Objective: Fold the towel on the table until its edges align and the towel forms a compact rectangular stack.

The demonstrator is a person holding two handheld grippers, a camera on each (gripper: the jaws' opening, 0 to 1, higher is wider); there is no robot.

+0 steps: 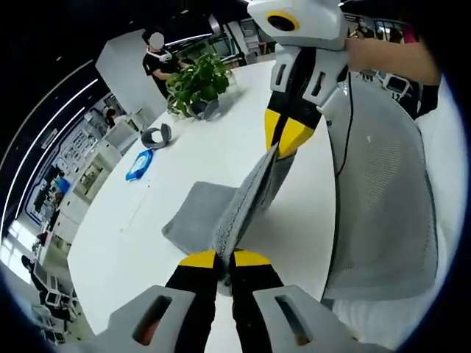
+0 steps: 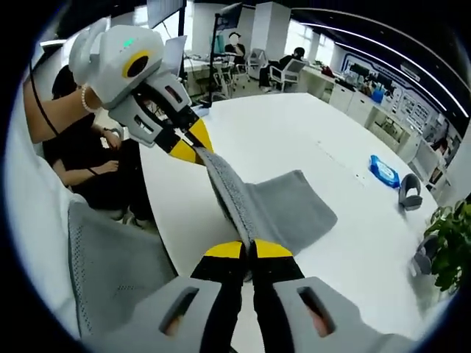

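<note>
towel: grey, soft, light, drapes limp, far half lying on white table | left gripper at 6 o'clock: jaws closed on one corner | right gripper: pinching the other corner, apparently | grip: corners of lifted edge

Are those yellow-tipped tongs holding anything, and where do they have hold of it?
Both hold the grey towel. The left tongs and the right tongs each pinch one end of its raised edge, while the rest lies on the white table.
</note>
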